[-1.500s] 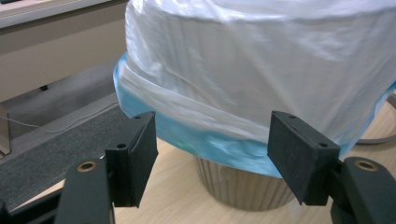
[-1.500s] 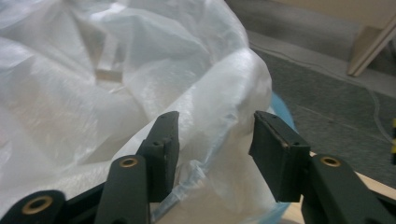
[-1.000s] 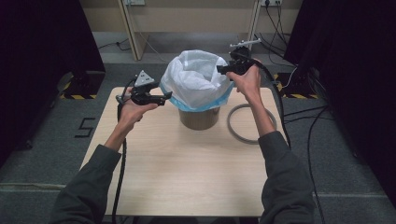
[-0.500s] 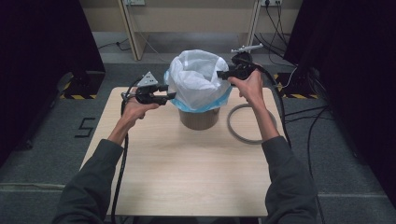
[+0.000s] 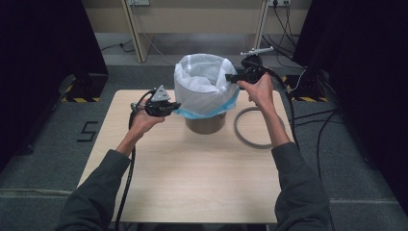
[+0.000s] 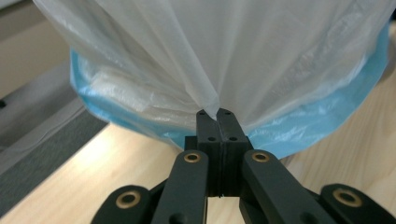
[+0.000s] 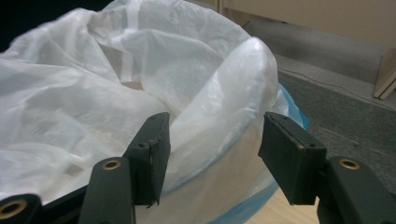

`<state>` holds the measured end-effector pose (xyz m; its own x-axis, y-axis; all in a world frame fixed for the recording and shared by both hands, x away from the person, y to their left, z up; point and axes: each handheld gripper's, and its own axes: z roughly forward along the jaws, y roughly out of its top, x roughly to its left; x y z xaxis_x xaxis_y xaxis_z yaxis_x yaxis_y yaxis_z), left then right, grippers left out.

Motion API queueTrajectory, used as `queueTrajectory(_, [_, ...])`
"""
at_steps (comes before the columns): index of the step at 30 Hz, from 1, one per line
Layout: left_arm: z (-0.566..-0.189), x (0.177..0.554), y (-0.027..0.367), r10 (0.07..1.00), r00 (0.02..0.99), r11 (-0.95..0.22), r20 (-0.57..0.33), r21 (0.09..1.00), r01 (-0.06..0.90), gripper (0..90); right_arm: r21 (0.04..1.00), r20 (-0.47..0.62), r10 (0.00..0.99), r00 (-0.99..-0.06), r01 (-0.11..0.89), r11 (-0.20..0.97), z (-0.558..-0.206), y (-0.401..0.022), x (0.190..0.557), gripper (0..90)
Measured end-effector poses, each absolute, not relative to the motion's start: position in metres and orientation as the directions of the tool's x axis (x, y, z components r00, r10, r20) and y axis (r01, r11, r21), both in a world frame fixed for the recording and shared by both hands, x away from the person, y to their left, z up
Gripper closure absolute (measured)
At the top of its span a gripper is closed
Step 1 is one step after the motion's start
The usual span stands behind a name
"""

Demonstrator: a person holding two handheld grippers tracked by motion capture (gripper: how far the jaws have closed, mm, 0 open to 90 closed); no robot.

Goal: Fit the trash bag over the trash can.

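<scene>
High view, from the left: the left tongs (image 5: 174, 105) sit low against the side of the bin (image 5: 205, 123), which stands on the surface (image 5: 192, 178) just behind its middle. Their jaws have just been closing, and in the left gripper view they are pressed together on a fold of the white bag (image 6: 205, 56), pinched at the tips right above its blue hem (image 6: 322, 126). The film fans out from the pinch in tight pleats.

At the middle, the bag (image 5: 202, 79) stands puffed above the bin's top, its hem draped partway down the outside.

On the right, the right tongs (image 5: 228, 77) are at the bag's top edge. In the right gripper view the right tongs (image 7: 212, 140) are spread, with a bulge of film (image 7: 219, 107) between the jaws but not squeezed. A grey ring (image 5: 255, 127) lies on the surface beside the bin.

Risks, as I judge them: the pinch holds very little film, so a hard downward tug could tear it or let it slip free. With the far side ungripped, pulling from the left alone could drag the bag askew or tip the light bin. If the right jaws close on the loose bulge, they may bunch the film and not seat it over the rim.
</scene>
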<state>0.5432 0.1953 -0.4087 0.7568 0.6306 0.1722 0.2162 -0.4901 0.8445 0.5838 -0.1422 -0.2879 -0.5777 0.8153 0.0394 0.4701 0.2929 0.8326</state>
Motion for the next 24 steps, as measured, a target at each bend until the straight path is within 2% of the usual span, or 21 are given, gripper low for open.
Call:
queueTrajectory(7, [-0.416, 0.541, 0.198, 0.639, 0.751, -0.493, 0.168, 0.838, 0.232, 87.4, 0.832, 0.029, 0.816, -0.577, 0.467, 0.301, -0.287, -0.142, 0.583, 42.9])
queueTrajectory(10, [-0.411, 0.535, 0.199, 0.638, 0.751, -0.489, 0.171, 0.843, 0.224, 75.5, 0.837, 0.038, 0.818, -0.574, 0.466, 0.287, -0.285, -0.143, 0.583, 42.7])
queueTrajectory(12, [-0.406, 0.530, 0.201, 0.660, 0.733, -0.472, 0.166, 0.850, 0.232, 59.3, 0.843, 0.041, 0.816, -0.577, 0.459, 0.282, -0.283, -0.145, 0.582, 42.6])
queueTrajectory(16, [-0.393, 0.515, 0.209, 0.717, 0.687, -0.388, 0.122, 0.888, 0.247, 38.1, 0.844, 0.028, 0.817, -0.576, 0.451, 0.289, -0.279, -0.146, 0.581, 41.6])
queueTrajectory(20, [-0.385, 0.498, 0.216, 0.741, 0.664, -0.361, 0.103, 0.894, 0.265, 27.3, 0.853, 0.025, 0.811, -0.584, 0.436, 0.288, -0.270, -0.141, 0.578, 40.9])
queueTrajectory(24, [-0.391, 0.475, 0.223, 0.747, 0.662, -0.325, 0.066, 0.904, 0.277, 24.3, 0.861, 0.020, 0.803, -0.595, 0.419, 0.289, -0.259, -0.132, 0.576, 40.2])
